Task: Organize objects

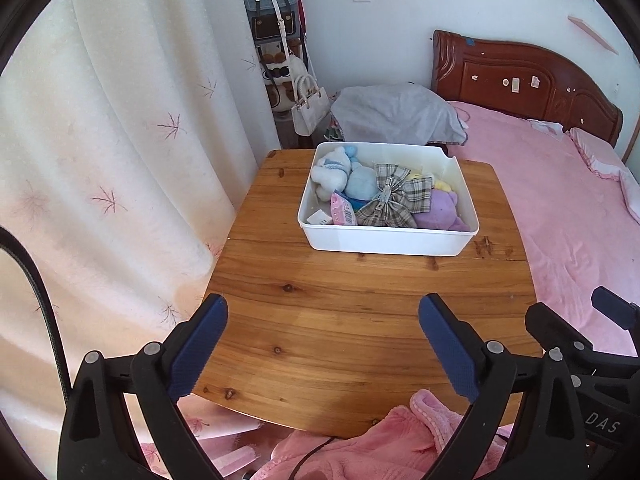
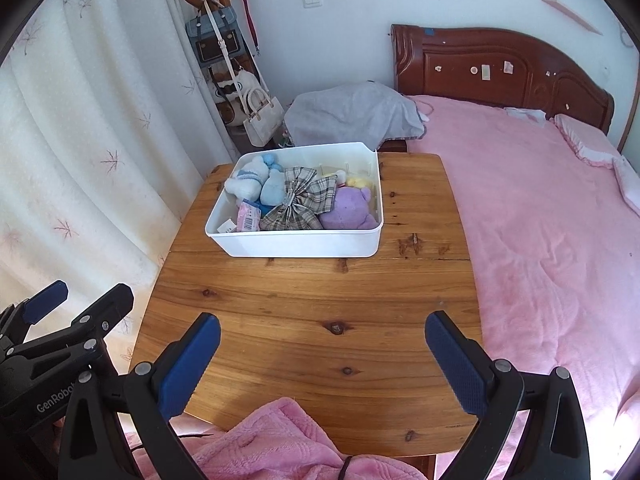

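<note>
The white bin point(image 1: 386, 240) sits at the far end of the tabletop point(image 1: 340, 320), well ahead of both sets of fingers. Left gripper point(image 1: 323, 312): fingers spread wide, nothing between them. Right gripper point(image 2: 322, 330): fingers likewise released and empty. The bin holds a plaid bow point(image 1: 390, 196) lying on top, a purple plush point(image 1: 440, 212), blue and white plush toys point(image 1: 340, 170) and a pink packet point(image 1: 343, 210)

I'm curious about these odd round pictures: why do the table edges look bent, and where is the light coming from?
Left wrist view: fisheye lens bows the wooden table edges and darkens the corners; daylight glows through the curtain. Right wrist view: same bending; the white bin stays sharp, and a soft shadow lies between the right gripper fingers.
</note>
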`<action>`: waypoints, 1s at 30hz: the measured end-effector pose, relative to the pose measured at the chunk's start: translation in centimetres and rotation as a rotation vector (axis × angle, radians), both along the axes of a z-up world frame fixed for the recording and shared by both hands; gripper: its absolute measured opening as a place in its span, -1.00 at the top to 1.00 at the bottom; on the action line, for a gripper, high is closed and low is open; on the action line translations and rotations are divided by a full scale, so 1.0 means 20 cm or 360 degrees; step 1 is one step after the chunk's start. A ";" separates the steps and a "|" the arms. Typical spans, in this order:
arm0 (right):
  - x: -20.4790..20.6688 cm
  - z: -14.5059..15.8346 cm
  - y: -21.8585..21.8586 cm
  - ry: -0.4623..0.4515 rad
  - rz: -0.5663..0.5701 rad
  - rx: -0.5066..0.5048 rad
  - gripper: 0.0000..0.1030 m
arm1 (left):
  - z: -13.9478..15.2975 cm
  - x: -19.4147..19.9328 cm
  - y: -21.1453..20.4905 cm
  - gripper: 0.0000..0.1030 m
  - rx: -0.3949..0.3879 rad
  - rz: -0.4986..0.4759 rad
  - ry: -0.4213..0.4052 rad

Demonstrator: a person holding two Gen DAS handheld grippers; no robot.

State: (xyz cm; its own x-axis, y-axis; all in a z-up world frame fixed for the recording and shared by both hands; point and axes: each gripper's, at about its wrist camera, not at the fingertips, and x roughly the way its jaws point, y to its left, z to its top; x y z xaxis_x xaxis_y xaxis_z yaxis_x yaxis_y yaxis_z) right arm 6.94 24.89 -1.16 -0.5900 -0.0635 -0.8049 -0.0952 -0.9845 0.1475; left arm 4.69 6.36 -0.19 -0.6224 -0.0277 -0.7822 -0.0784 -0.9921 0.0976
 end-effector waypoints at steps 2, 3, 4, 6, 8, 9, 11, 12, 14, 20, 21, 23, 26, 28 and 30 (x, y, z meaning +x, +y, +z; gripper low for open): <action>0.00 0.00 0.00 -0.0002 0.0000 -0.0001 -0.99 | 0.00 0.01 0.00 -0.89 -0.0013 -0.0002 0.0005; 0.00 0.00 -0.01 -0.0002 -0.0001 -0.0003 -0.99 | 0.00 0.01 0.00 -0.89 -0.0014 -0.0003 0.0006; 0.00 0.01 -0.01 -0.0001 -0.0002 -0.0002 -0.99 | 0.00 0.01 0.00 -0.89 -0.0014 -0.0003 0.0007; 0.01 0.01 -0.01 0.0002 -0.0003 0.0001 -0.99 | 0.00 0.02 -0.01 -0.89 -0.0015 0.0000 0.0018; 0.01 0.01 -0.01 0.0000 -0.0001 -0.0003 -0.99 | 0.01 0.03 -0.01 -0.89 -0.0013 0.0002 0.0025; 0.01 0.01 -0.01 -0.0001 -0.0002 -0.0004 -0.99 | 0.00 0.03 -0.02 -0.89 -0.0013 0.0002 0.0026; 0.01 0.01 -0.02 -0.0003 -0.0004 -0.0003 -0.99 | 0.00 0.03 -0.02 -0.89 -0.0010 0.0001 0.0026; 0.01 0.01 -0.02 -0.0004 -0.0001 -0.0004 -0.99 | 0.00 0.03 -0.02 -0.89 -0.0010 0.0002 0.0027; 0.01 0.01 -0.02 -0.0004 0.0002 -0.0005 -0.99 | 0.01 0.04 -0.03 -0.89 -0.0008 0.0003 0.0033; 0.01 0.01 -0.03 -0.0010 0.0005 -0.0014 -0.99 | 0.01 0.04 -0.04 -0.89 -0.0003 0.0005 0.0032; 0.01 0.01 -0.03 -0.0012 0.0006 -0.0018 -0.99 | 0.01 0.04 -0.04 -0.89 -0.0002 0.0005 0.0032; 0.01 0.00 -0.05 -0.0014 0.0011 -0.0022 -0.99 | 0.01 0.04 -0.05 -0.89 0.0006 0.0008 0.0035; 0.01 0.00 -0.06 -0.0018 0.0019 -0.0025 -0.99 | 0.01 0.03 -0.07 -0.89 0.0018 0.0019 0.0036; 0.01 0.00 -0.06 -0.0021 0.0022 -0.0030 -0.99 | 0.01 0.03 -0.08 -0.89 0.0022 0.0024 0.0035; 0.01 0.00 -0.07 -0.0022 0.0024 -0.0033 -0.99 | 0.01 0.04 -0.08 -0.89 0.0022 0.0026 0.0033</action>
